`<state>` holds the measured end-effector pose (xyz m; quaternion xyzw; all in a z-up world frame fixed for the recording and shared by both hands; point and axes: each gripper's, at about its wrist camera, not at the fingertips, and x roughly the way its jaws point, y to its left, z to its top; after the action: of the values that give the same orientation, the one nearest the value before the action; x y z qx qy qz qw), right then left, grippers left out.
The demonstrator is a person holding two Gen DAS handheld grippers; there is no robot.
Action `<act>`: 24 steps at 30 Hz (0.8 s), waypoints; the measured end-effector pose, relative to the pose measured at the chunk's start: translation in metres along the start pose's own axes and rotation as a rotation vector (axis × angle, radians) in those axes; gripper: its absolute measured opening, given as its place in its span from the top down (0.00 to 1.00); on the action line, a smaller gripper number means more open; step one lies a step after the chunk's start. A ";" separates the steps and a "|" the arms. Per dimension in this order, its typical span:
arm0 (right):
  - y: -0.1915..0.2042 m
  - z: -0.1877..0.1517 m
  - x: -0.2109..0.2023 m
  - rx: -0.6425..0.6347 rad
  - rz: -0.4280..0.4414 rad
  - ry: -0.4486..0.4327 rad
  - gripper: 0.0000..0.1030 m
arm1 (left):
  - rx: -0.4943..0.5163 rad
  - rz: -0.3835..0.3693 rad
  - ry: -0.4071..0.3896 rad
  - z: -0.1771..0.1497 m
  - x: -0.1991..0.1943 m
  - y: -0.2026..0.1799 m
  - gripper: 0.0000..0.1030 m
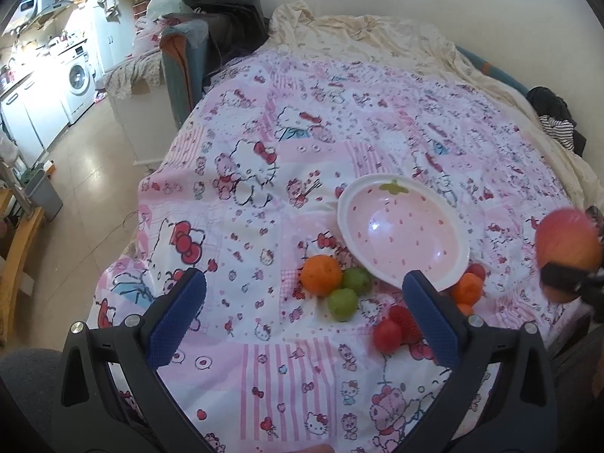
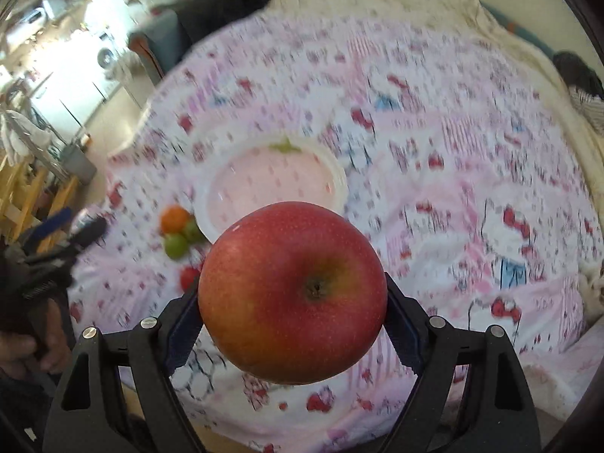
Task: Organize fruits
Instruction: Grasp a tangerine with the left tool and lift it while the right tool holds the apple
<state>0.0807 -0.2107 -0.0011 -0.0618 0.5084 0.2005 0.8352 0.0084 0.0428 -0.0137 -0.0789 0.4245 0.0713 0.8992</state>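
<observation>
A pink strawberry-print bowl [image 1: 351, 222] sits empty on the Hello Kitty cloth. Beside its near rim lie an orange [image 1: 321, 275], two green fruits [image 1: 342, 303], red strawberries [image 1: 394, 330] and a small orange fruit [image 1: 467, 289]. My left gripper [image 1: 305, 324] is open and empty, held above the cloth in front of these fruits. My right gripper [image 2: 292, 302] is shut on a big red apple [image 2: 292, 292], held in the air near the bowl [image 2: 226, 204]. The apple also shows at the right edge of the left wrist view [image 1: 566, 241]. The right wrist view is blurred.
The cloth covers a bed [image 1: 377, 113] with a cream sheet [image 1: 377, 37] bunched at the far side. Dark clothes [image 1: 558, 113] lie at the far right. The bed's left edge drops to a tiled floor [image 1: 83, 188] with a kitchen beyond.
</observation>
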 end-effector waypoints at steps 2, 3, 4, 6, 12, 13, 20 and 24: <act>0.003 0.004 -0.004 0.011 0.015 -0.033 0.16 | -0.036 0.003 0.035 0.000 0.003 0.007 0.00; 0.003 0.006 -0.003 0.034 0.042 -0.037 0.16 | -0.063 -0.004 0.068 0.003 0.005 0.013 0.00; 0.002 0.008 -0.002 0.048 0.067 -0.037 0.16 | -0.086 -0.013 0.092 0.006 0.006 0.019 0.00; 0.002 0.008 -0.001 0.062 0.090 -0.048 0.16 | -0.148 -0.008 0.127 0.017 0.009 0.036 0.00; -0.008 0.001 0.016 0.141 0.165 -0.027 0.16 | -0.257 -0.016 0.312 0.044 0.049 0.058 0.24; -0.009 0.001 0.018 0.144 0.161 -0.022 0.16 | -0.236 -0.015 0.338 0.045 0.057 0.052 0.25; -0.013 0.003 0.026 0.150 0.157 -0.001 0.15 | -0.207 -0.069 0.520 0.041 0.120 0.016 0.45; -0.021 0.002 0.026 0.182 0.165 0.005 0.15 | -0.226 -0.069 0.587 0.032 0.144 0.014 0.49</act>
<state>0.1013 -0.2217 -0.0253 0.0556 0.5301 0.2216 0.8166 0.1208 0.0714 -0.1065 -0.2099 0.6525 0.0616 0.7255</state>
